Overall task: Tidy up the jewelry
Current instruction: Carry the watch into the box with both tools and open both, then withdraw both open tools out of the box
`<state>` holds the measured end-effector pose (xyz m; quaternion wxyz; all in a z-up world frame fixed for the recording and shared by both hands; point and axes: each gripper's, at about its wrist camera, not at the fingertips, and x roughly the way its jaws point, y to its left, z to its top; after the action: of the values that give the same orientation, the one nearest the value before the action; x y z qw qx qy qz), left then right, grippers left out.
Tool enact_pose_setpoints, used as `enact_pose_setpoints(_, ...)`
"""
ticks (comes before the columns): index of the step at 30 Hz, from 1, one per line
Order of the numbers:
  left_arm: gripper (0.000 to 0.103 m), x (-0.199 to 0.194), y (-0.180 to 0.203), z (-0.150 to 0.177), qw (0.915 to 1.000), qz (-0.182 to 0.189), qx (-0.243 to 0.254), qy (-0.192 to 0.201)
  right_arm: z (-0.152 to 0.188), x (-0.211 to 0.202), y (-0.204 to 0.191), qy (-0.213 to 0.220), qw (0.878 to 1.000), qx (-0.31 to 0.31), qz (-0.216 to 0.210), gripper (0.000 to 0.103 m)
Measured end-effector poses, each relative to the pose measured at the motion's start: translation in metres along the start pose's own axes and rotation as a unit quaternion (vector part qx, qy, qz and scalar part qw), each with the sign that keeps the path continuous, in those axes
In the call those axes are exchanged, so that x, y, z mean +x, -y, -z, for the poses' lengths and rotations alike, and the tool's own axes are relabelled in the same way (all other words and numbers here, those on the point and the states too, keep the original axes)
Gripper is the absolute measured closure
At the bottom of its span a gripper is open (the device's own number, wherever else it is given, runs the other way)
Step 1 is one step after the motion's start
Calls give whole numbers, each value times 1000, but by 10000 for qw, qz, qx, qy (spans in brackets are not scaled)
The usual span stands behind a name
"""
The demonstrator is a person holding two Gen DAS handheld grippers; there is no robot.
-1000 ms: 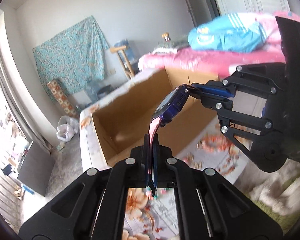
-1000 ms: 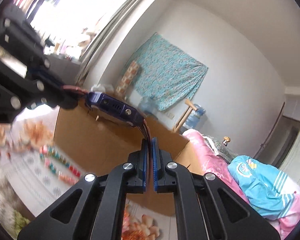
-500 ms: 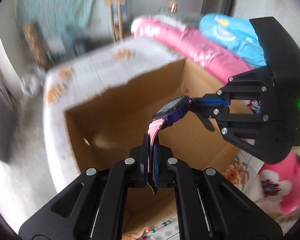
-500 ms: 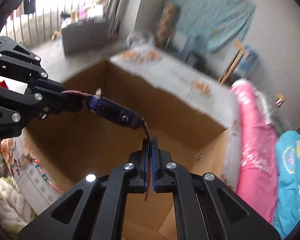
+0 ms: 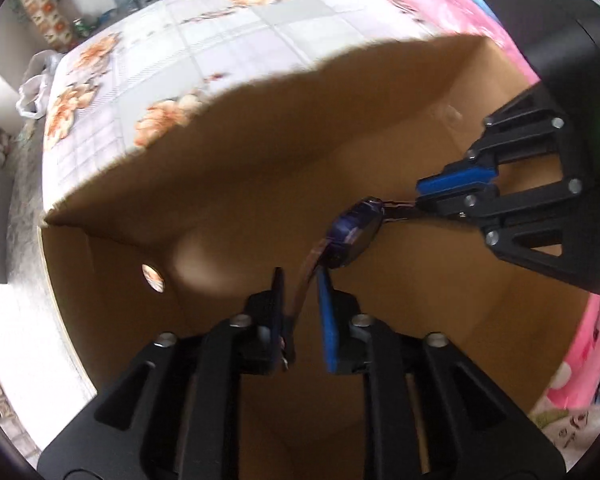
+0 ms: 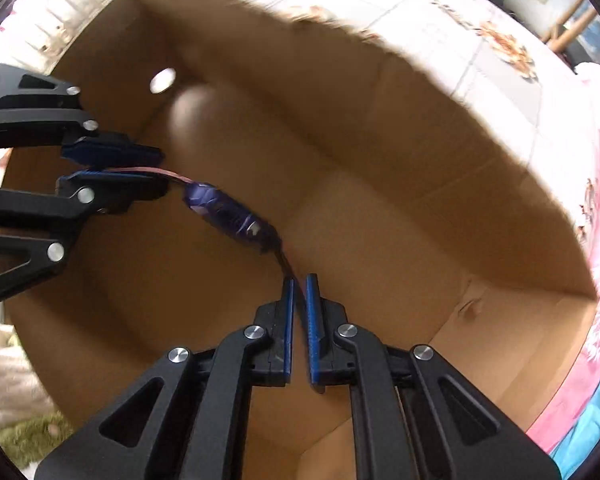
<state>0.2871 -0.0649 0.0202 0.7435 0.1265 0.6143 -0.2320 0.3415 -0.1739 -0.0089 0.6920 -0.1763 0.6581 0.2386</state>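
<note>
Deep inside the open cardboard box (image 5: 260,184), slung between two grippers: a watch (image 5: 352,236) with a dark blue case and a pink strap, hanging in the air above the brown floor, not yet touching it. Held at both strap ends, probably so as to keep the band stretched flat and lower it lengthwise rather than drop it in a heap. On the left gripper (image 5: 300,308), fingers (image 5: 326,320) parted fairly wide, with the strap running loose through the gap and, seen from the right wrist, resting on only one pad; reads as a release under way, no real clamp. On the right gripper (image 6: 299,300), pads narrow, with just a slit between them and the other strap end threaded into it; cannot tell whether pinched or merely cradled. Judged close to the end of this placement: only letting go and lifting clear left. Around the box, a floral sheet (image 5: 172,60) beyond the far wall and pink bedding (image 5: 596,360) to the side. Nothing visible on the box floor beneath the watch. Closest obstacles: the tall cardboard walls on every side, plus a small round hole (image 5: 153,277) in one wall, well apart from the watch. Worth minding the strap snagging on a pad during withdrawal.
</note>
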Motion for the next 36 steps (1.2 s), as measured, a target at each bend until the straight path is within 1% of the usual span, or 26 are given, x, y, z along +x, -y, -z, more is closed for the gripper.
enact_pose_setpoints(1, 65, -1, -1, -1, 10000, -1, -31, 23, -2, 0, 3, 31, 10000, 65, 12, 75)
enact_pose_setpoints(2, 63, -3, -4, -1, 9999, 19, -82, 83, -3, -1, 8, 85, 9998, 156, 14, 68)
enact_pose_setpoints(3, 62, -6, -6, -1, 9998, 16, -120, 156, -5, -3, 13, 196, 9995, 239, 19, 63)
enact_pose_setpoints(6, 60, -19, -9, 2, 9989, -8, -137, 442, -5, -11, 17, 448, 9984, 309, 161, 63)
enact_pose_setpoints(9, 51, -42, -8, 11, 9957, -126, -86, 914, -2, -22, 17, 722, 9965, 373, 206, 63)
enact_pose_setpoints(10, 47, -50, -9, 10, 9940, -194, -62, 1072, 0, -25, 16, 775, 9961, 375, 218, 63)
enact_pose_setpoints(11, 44, -60, -8, 15, 9915, -278, -21, 1272, 1, -28, 15, 846, 9955, 391, 174, 63)
enact_pose_setpoints(12, 40, -69, -7, 20, 9891, -339, 11, 1432, 3, -31, 12, 898, 9950, 436, 38, 63)
enact_pose_setpoints(13, 39, -76, -6, 26, 9871, -396, 29, 1553, 9, -32, 8, 905, 9948, 463, -89, 63)
enact_pose_setpoints(15, 38, -91, -4, 38, 9829, -482, 16, 1776, 13, -26, 2, 876, 9942, 505, -367, 63)
enact_pose_setpoints(17, 33, -108, -4, 54, 9780, -467, -109, 2029, 14, -15, -10, 693, 9932, 628, -687, 63)
enact_pose_setpoints(18, 29, -114, -5, 51, 9759, -455, -183, 2128, 15, -8, -19, 568, 9931, 679, -769, 65)
enact_pose_setpoints(20, 25, -130, -11, 71, 9707, -417, -338, 2343, 15, 5, -34, 386, 9940, 679, -772, 69)
enact_pose_setpoints(22, 19, -142, -13, 96, 9640, -363, -543, 2576, 10, 21, -43, 208, 9942, 758, -737, 71)
enact_pose_setpoints(25, 18, -137, -11, 125, 9581, -272, -816, 2733, 0, 34, -43, 159, 9903, 1081, -862, 72)
enact_pose_setpoints(28, 17, -137, -16, 162, 9539, -292, -1097, 2780, -4, 33, -36, 300, 9804, 1547, -1179, 72)
enact_pose_setpoints(30, 17, -131, -19, 183, 9521, -351, -1289, 2751, -5, 35, -30, 391, 9703, 1908, -1432, 72)
enact_pose_setpoints(32, 17, -124, -22, 199, 9516, -339, -1413, 2706, -3, 37, -22, 549, 9561, 2328, -1693, 72)
enact_pose_setpoints(34, 17, -115, -24, 211, 9515, -249, -1551, 2644, 0, 35, -17, 727, 9473, 2579, -1756, 72)
enact_pose_setpoints(36, 17, -106, -26, 224, 9507, -165, -1701, 2586, 3, 30, -13, 852, 9427, 2725, -1726, 72)
